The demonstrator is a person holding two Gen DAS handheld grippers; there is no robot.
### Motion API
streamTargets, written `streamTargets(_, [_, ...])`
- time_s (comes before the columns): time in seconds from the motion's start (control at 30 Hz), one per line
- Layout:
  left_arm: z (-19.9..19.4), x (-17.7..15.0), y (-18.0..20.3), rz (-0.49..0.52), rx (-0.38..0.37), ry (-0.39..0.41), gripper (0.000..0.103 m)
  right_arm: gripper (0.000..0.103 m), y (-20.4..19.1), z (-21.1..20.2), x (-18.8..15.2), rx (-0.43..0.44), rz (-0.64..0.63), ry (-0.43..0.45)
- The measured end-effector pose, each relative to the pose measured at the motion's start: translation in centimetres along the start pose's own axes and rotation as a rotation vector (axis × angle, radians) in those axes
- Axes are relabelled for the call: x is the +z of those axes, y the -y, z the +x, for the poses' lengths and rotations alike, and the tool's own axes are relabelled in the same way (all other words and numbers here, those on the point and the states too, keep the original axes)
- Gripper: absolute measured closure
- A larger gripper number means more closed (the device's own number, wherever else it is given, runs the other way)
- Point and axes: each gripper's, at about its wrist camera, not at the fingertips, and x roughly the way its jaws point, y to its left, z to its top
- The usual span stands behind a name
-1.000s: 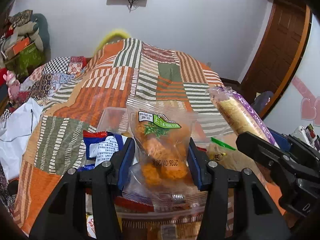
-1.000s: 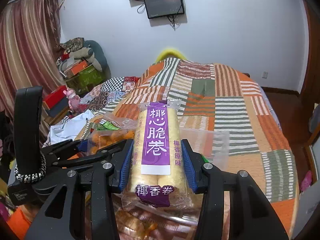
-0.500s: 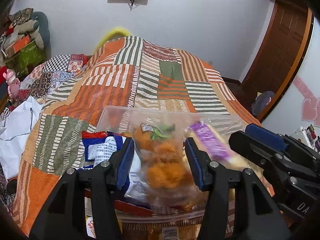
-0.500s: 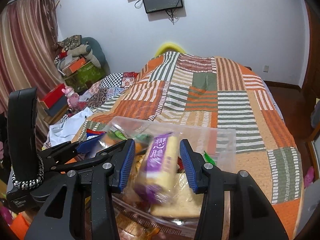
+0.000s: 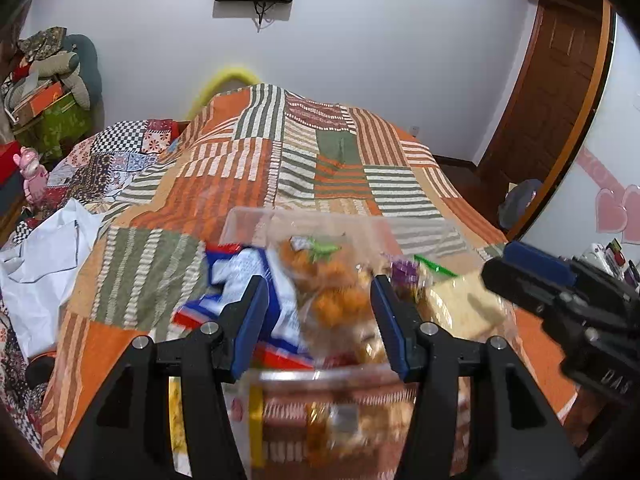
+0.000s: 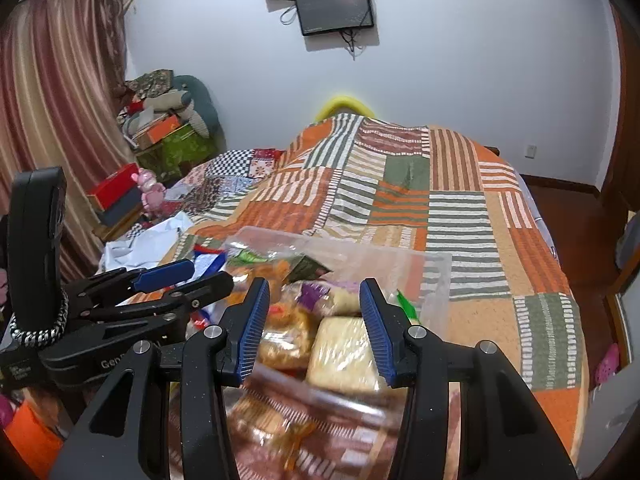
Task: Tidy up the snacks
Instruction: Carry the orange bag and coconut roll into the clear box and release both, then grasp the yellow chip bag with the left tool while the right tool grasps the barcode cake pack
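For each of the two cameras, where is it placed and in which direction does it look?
Left wrist: on the left gripper, looking forward over the clear snack bin and quilt; right gripper at its right edge.
Right wrist: on the right gripper, facing the same way; left gripper on its left.
Shared: bin, orange snack bag, quilt, wall screen.

Soft, even indoor light filled both views, casting no hard shadows. Motion blur smeared the snack packets (image 5: 328, 280) between and below each hand-held gripper's fingers. Fisheye distortion bowed the walls, and corners fell to black vignette.
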Motion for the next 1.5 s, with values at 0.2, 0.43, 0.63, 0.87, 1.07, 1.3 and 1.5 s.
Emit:
streamTargets(0.2, [-2.4, -2.5, -1.5, 0.004, 0.018, -0.015, 0.046, 0.056, -1.1, -1.7, -1.2, -0.002, -0.046, 0.011])
streamTargets(0.43, [-3.5, -5.7, -3.6, 0.002, 0.054, -0.061, 0.036, 0.054, -2.3, -2.6, -3.3, 0.033, -0.108, -0.020])
streamTargets(0.63, [-2.5, -8.4, -5.8, -0.033, 0.071, -0.138, 0.026, 0.053, -2.6, -2.1, -5.1, 0.038, -0.115, -0.059])
streamTargets(0.87, [-0.9, -9.4, -6.6, -0.055, 0.062, -0.185, 0.021, 0.052, -2.5, 0.0, -6.9, 0.053, -0.103, -0.127])
streamTargets(1.07, [1.4, -8.9, -5.9, -0.025, 0.068, -0.219, 0.017, 0.048, -3.1, 2.5, -7.5, 0.083, -0.111, -0.202])
streamTargets(1.3, [3.9, -9.3, -7.1, -0.031, 0.098, -0.260, 0.016, 0.046, -4.1, 5.1, -7.4, 0.102, -0.167, -0.268])
streamTargets(1.5, [4.0, -9.3, -7.4, -0.032, 0.110, -0.234, 0.035, 0.037, -4.7, 7.1, -8.3, 0.086, -0.211, -0.336])
